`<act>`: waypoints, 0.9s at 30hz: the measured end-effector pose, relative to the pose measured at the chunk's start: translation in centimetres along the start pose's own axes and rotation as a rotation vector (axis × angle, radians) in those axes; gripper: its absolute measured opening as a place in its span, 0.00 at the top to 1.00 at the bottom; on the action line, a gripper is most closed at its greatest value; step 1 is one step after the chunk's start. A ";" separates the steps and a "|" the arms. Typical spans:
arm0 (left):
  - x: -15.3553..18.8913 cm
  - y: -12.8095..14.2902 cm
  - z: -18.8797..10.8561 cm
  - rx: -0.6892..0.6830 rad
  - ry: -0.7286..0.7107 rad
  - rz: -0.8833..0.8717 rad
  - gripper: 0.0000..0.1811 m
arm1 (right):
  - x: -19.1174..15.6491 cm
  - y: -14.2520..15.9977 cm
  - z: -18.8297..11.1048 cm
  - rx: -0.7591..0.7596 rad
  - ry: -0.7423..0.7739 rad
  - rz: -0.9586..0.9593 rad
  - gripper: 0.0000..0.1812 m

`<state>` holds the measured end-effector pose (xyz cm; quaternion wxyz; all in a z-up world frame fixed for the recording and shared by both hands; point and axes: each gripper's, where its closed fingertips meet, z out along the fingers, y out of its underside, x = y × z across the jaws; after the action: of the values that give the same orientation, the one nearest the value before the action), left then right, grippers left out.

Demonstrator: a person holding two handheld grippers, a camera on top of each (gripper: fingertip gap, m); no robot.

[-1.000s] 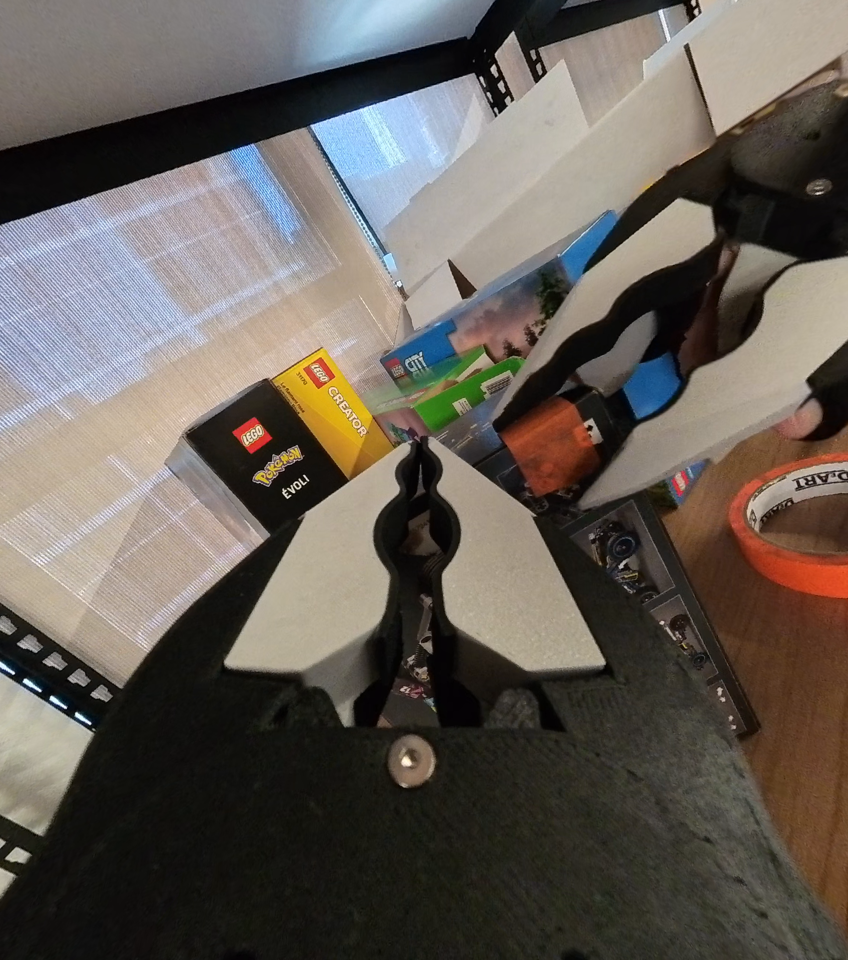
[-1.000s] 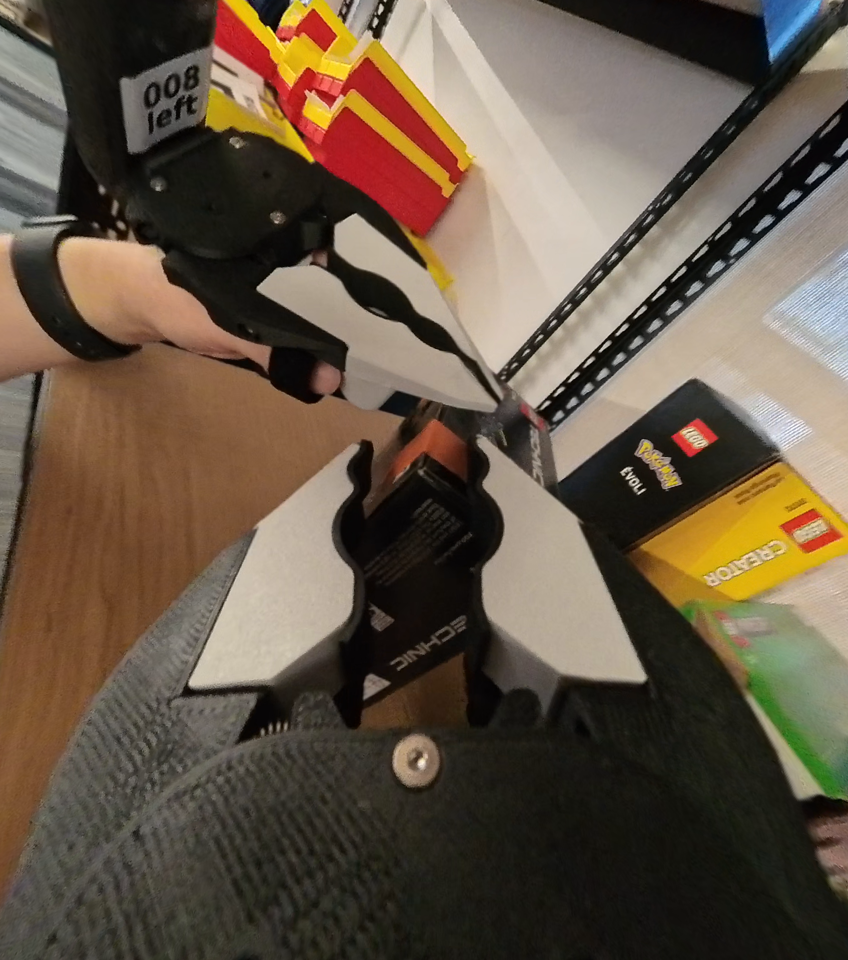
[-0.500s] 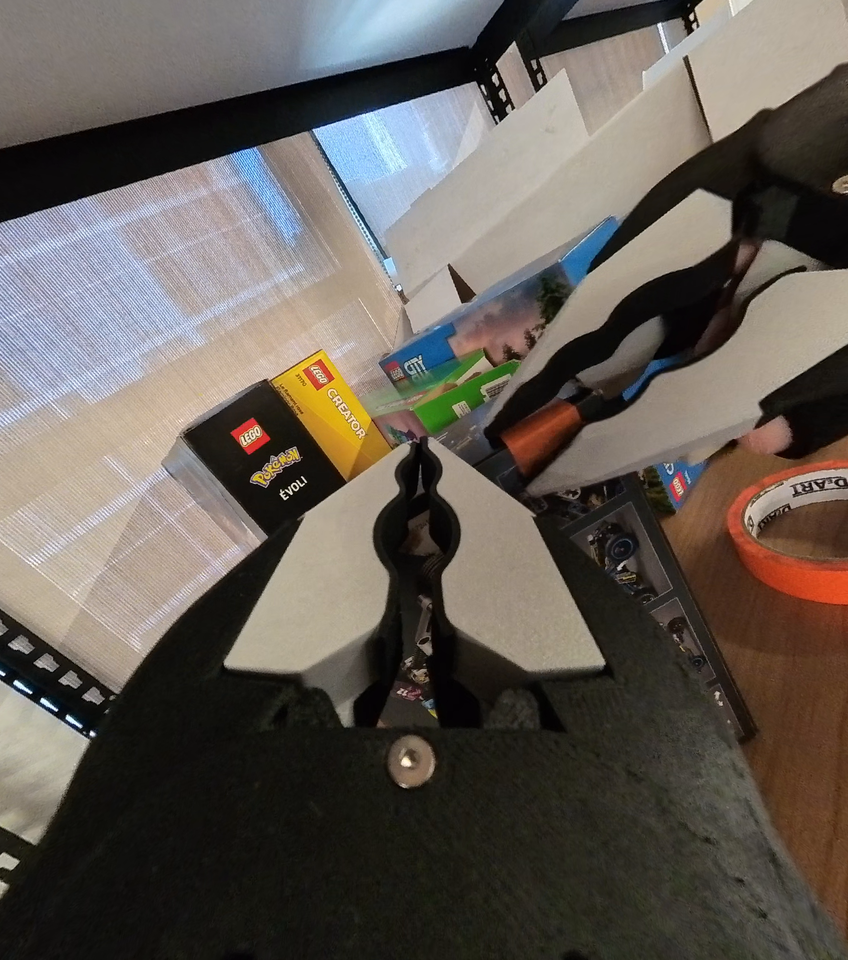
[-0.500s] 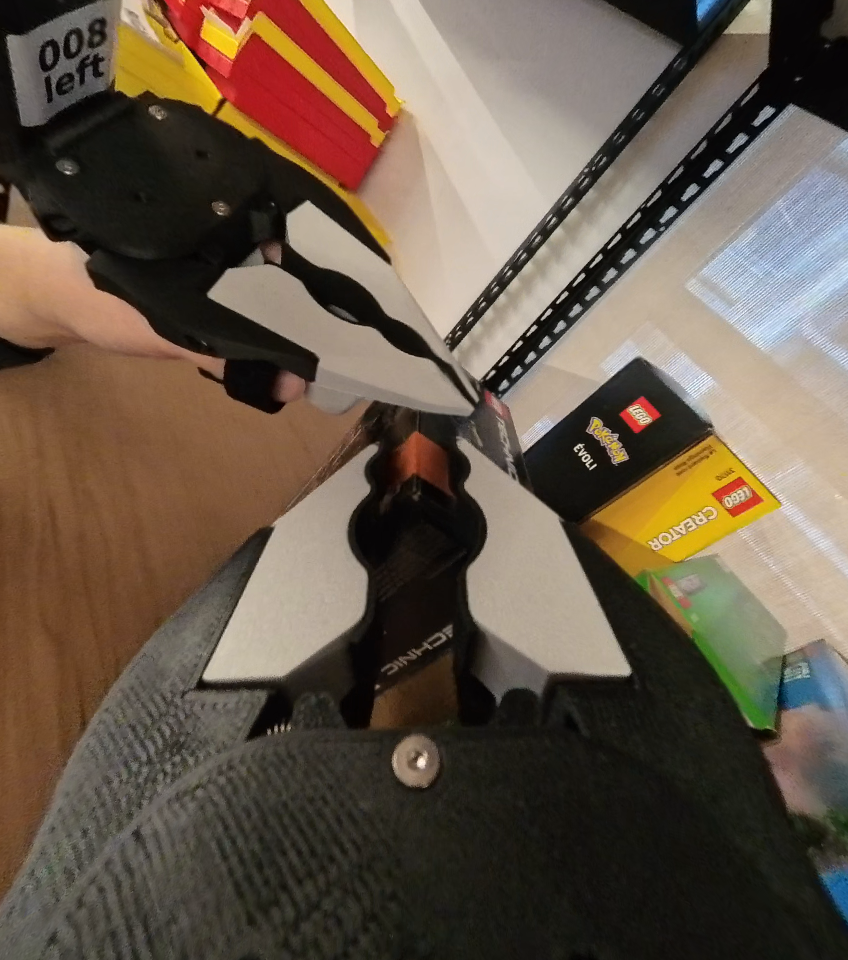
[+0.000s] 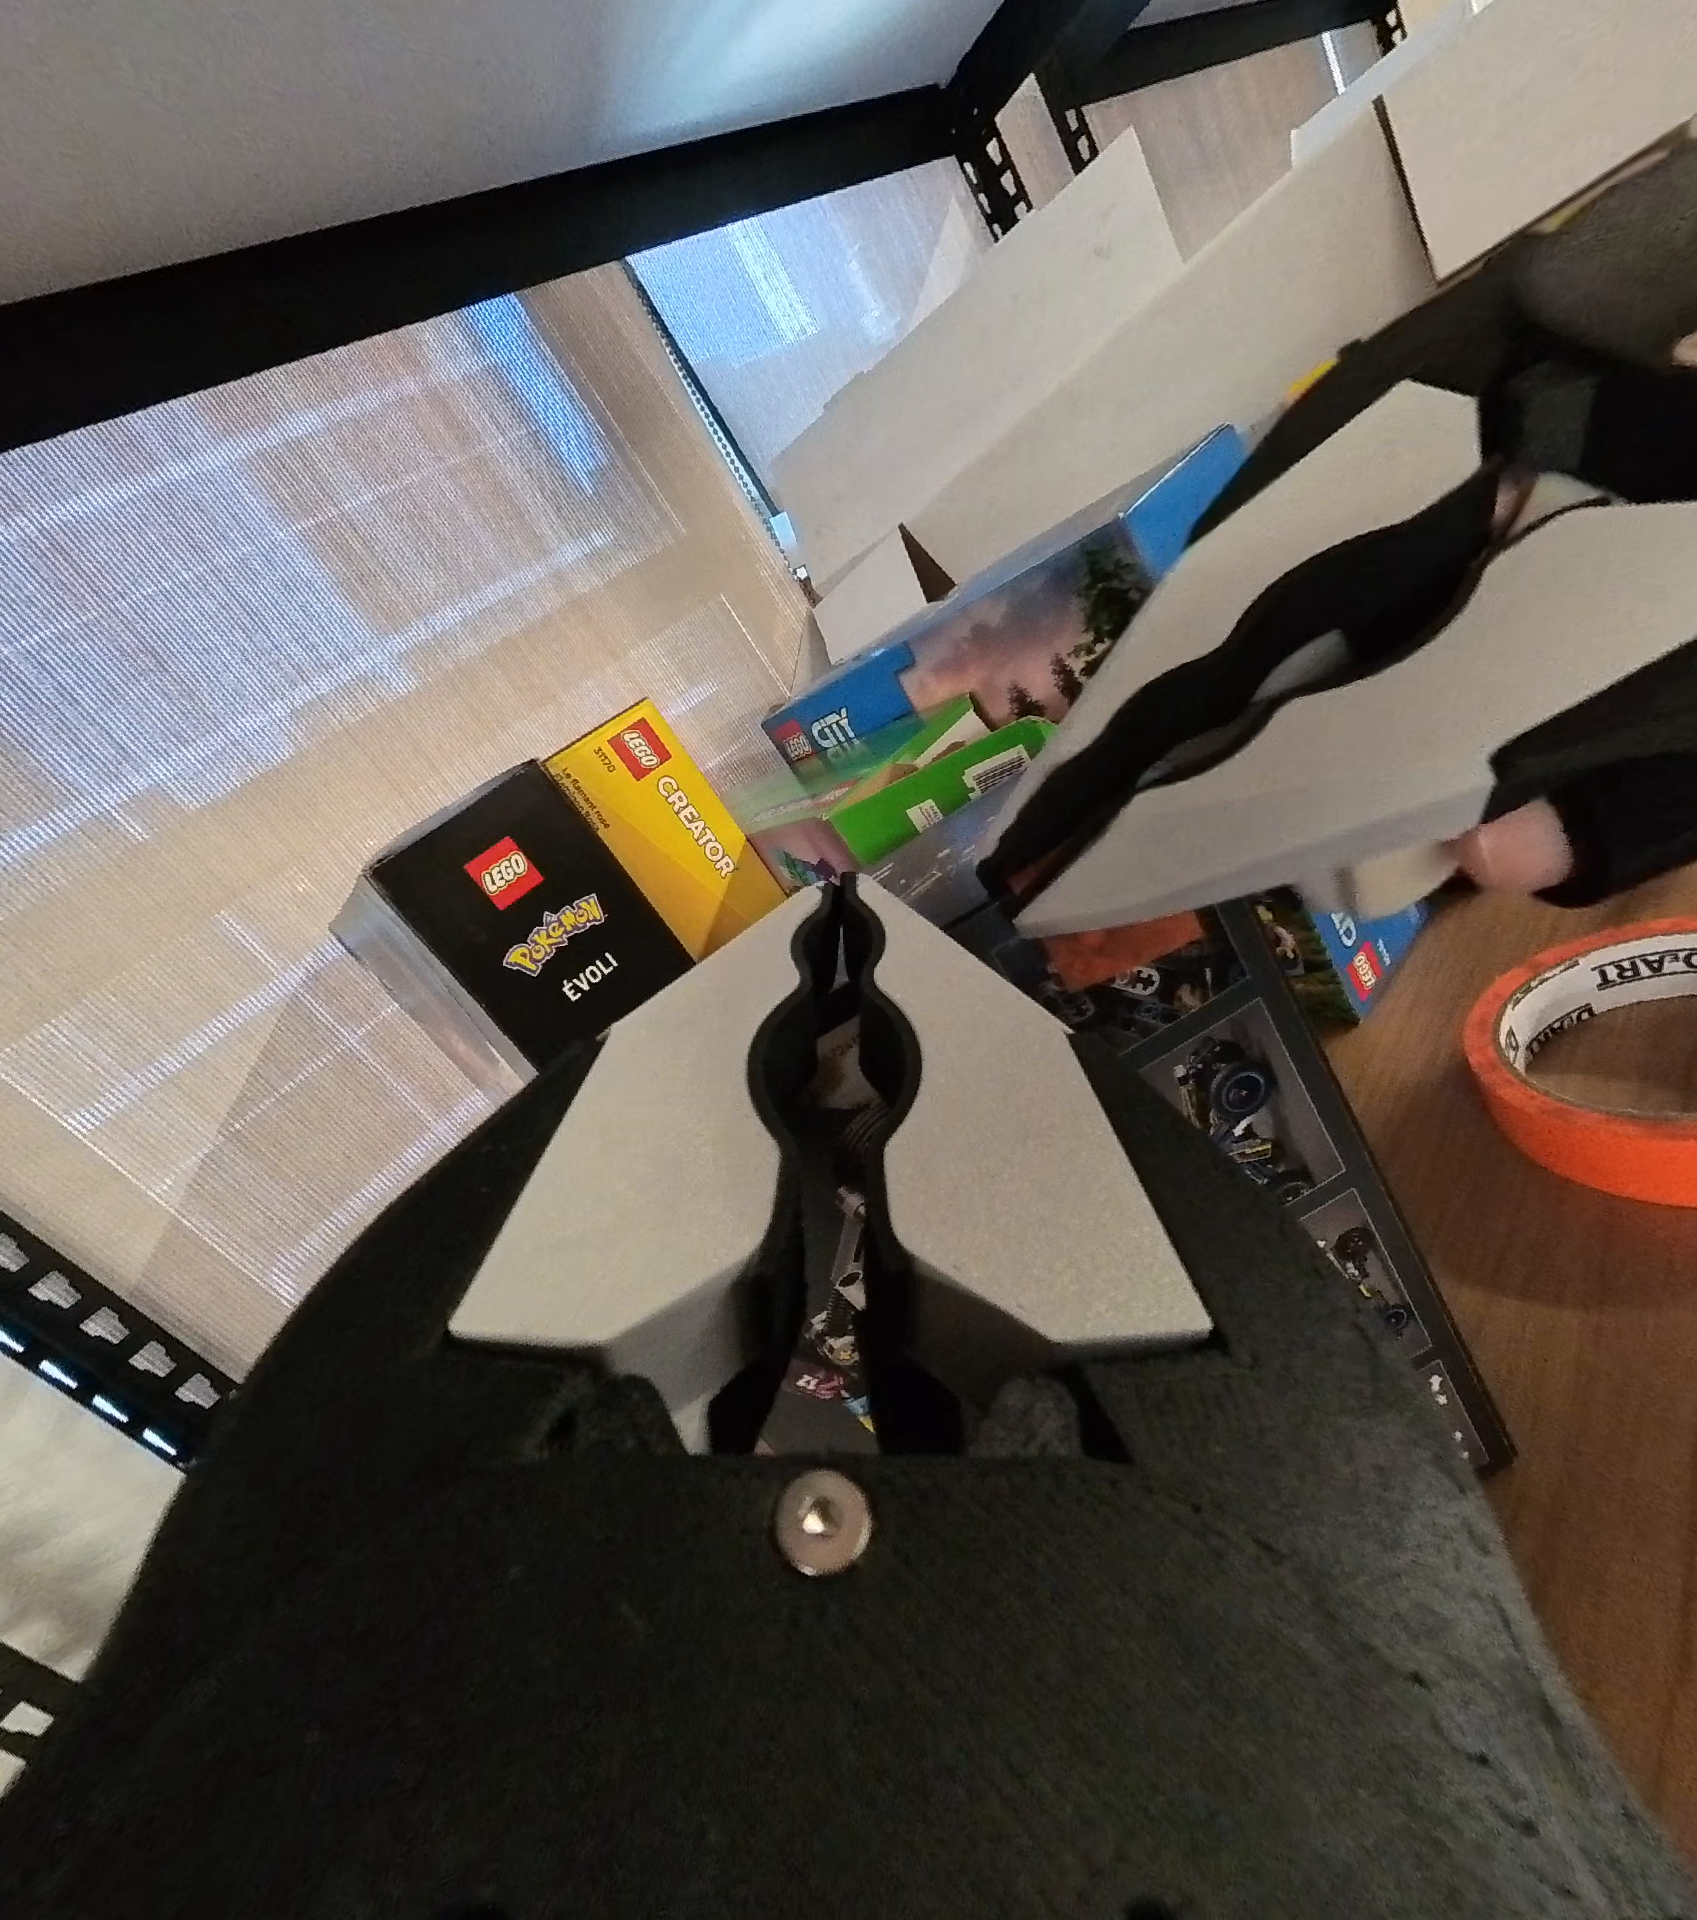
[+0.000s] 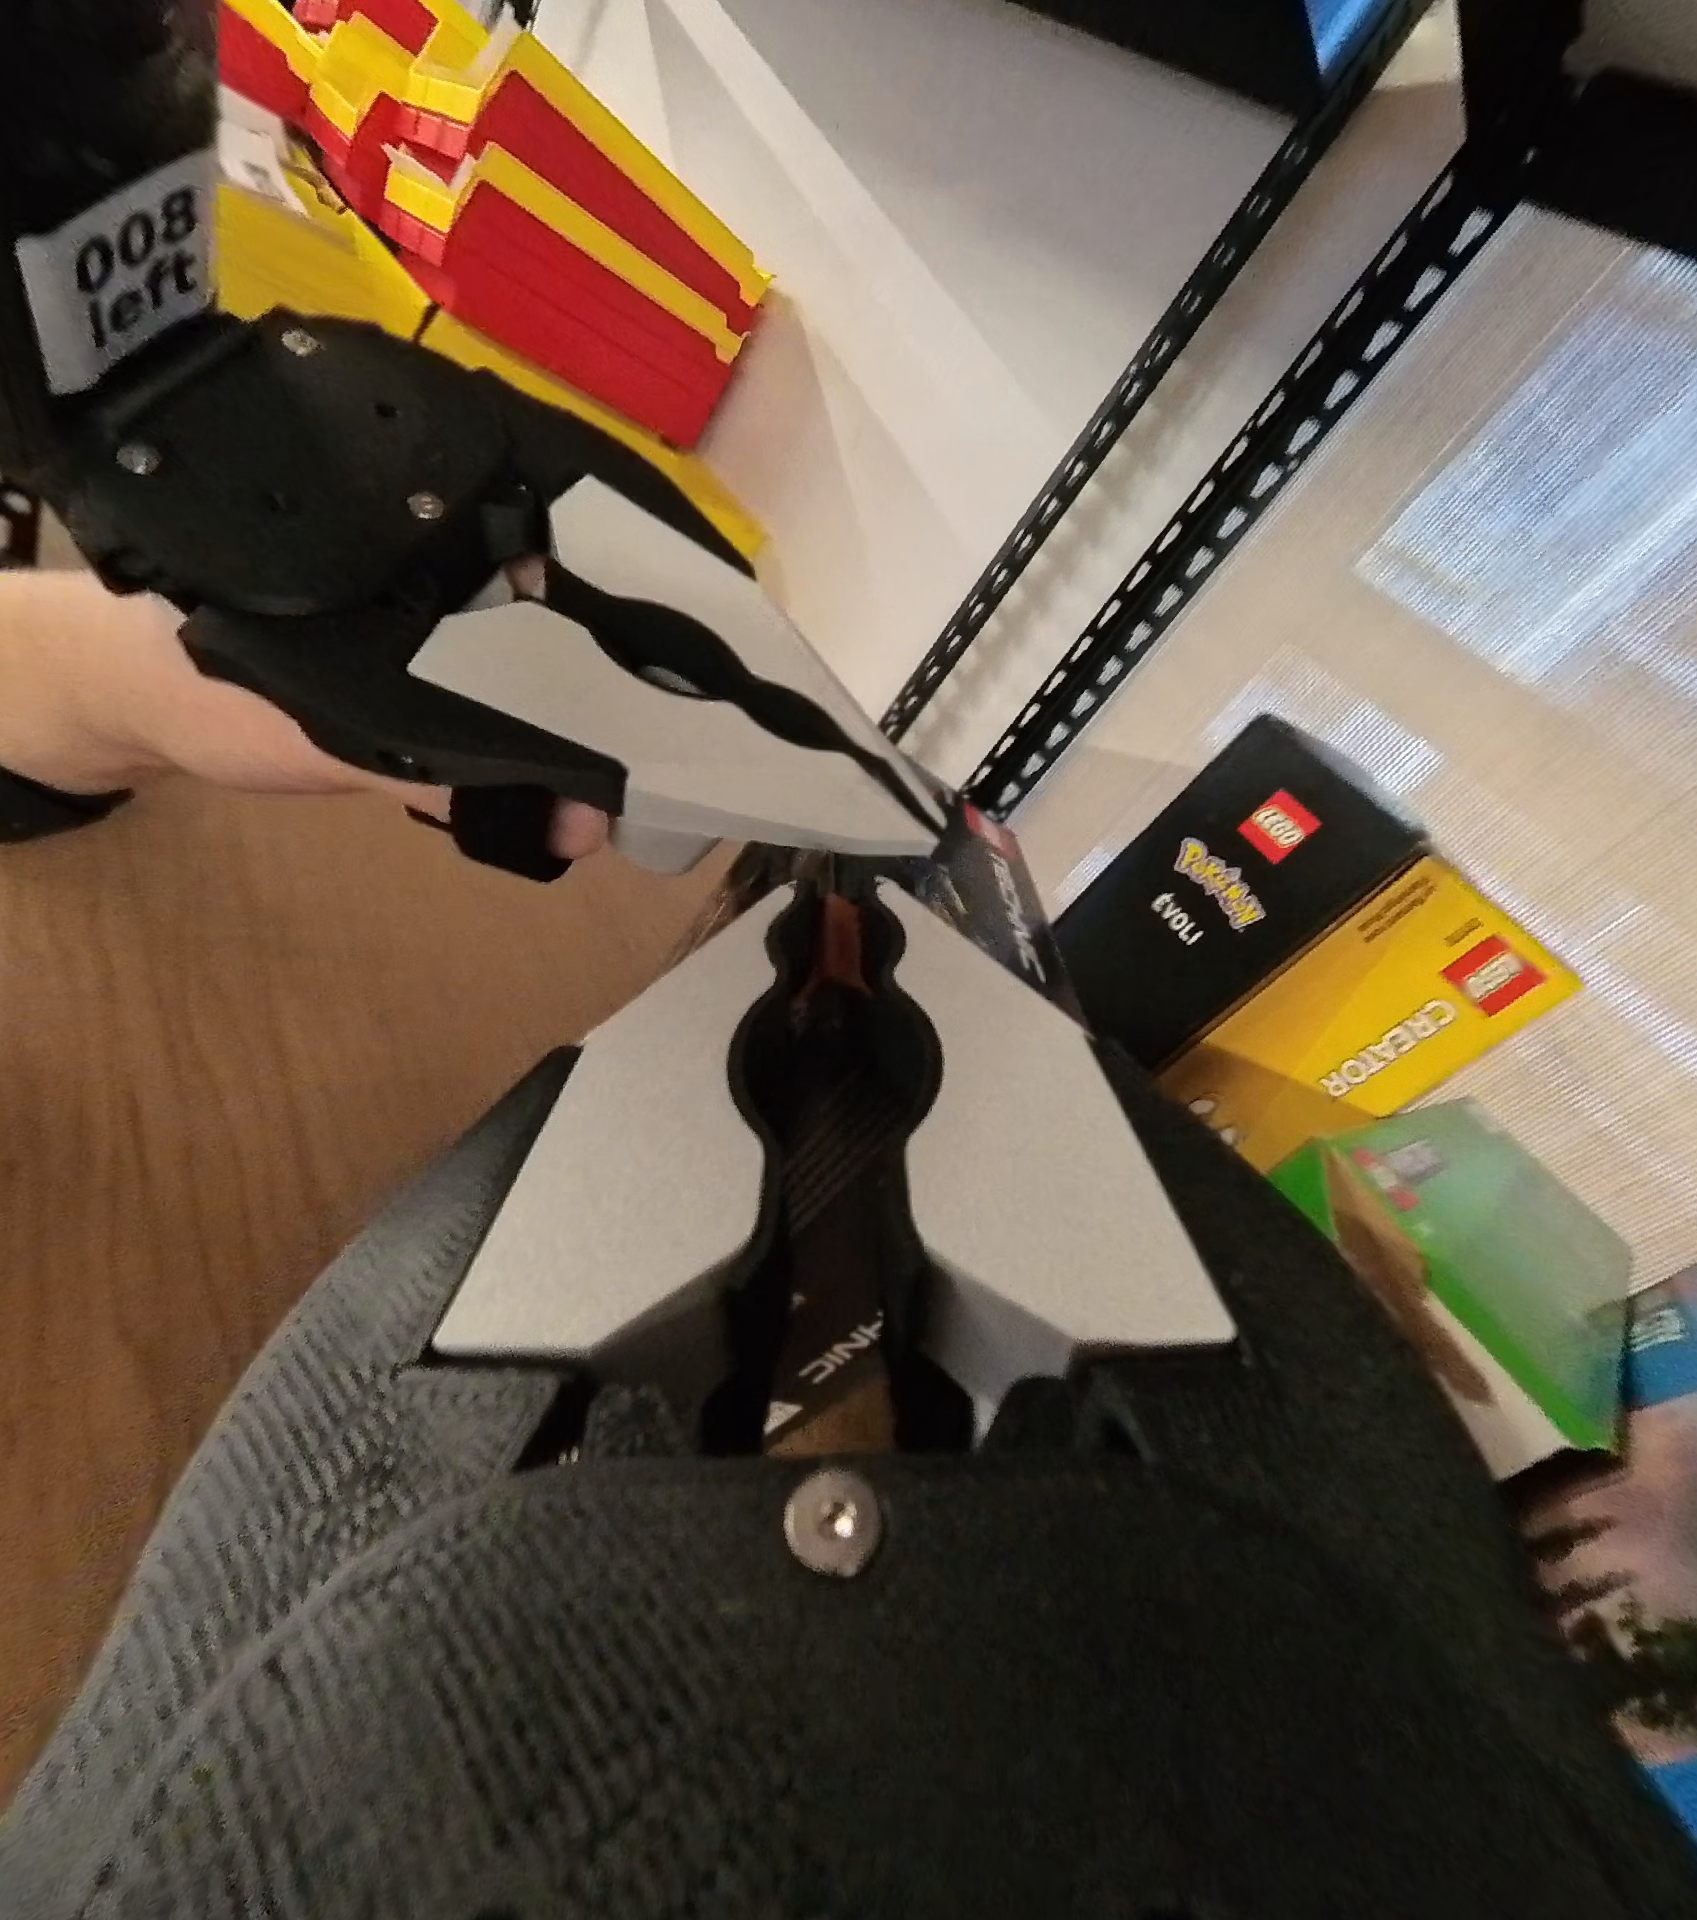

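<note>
A flat dark toy box (image 5: pixel 1270 1122) printed with cars lies on the wooden shelf (image 5: pixel 1602 1455). My left gripper (image 5: pixel 844 894) is shut and empty, just above the box's near end; the box shows through the gaps behind its jaws. In the right wrist view the left gripper (image 6: pixel 932 821) touches the box's top corner (image 6: pixel 1015 914) with its tips. My right gripper (image 6: pixel 828 894) has its jaws closed to a thin slit over the box, whose orange print shows through. It also shows in the left wrist view (image 5: pixel 1005 888), tips down at the box's far end.
A black toy box (image 5: pixel 553 935), a yellow one (image 5: pixel 678 821), a green one (image 5: pixel 937 790) and a blue one (image 5: pixel 979 644) stand at the back. An orange tape roll (image 5: pixel 1654 1132) lies at the right. White cartons (image 5: pixel 1083 312) and black rack uprights (image 6: pixel 1187 468) border the shelf; red-and-yellow boxes (image 6: pixel 563 260) sit left. My left and right fingertips are right by each other.
The right gripper's jaws have closed from wide open around the box's orange end to nearly together, and it has dropped lower. The left gripper has stayed shut and still.
</note>
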<state>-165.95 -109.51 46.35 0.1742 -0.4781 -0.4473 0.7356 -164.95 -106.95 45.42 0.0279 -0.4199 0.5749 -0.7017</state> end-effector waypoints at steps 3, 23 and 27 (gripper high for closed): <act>0.1 0.0 0.0 -0.001 0.007 -0.005 1.00 | 0.0 0.1 -0.1 0.002 0.011 -0.027 0.97; -5.8 5.7 -3.9 -0.065 -0.328 -0.566 0.99 | 3.8 2.7 -2.0 -0.204 -0.033 0.687 0.99; -5.2 6.4 -4.5 -0.031 -0.314 -0.605 1.00 | 5.0 -0.6 -3.6 0.057 0.015 0.781 1.00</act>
<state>-158.46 -114.33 43.26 0.3060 -0.2074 -0.6013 0.7084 -170.13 -106.55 48.80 0.3005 -0.1634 0.6718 -0.6571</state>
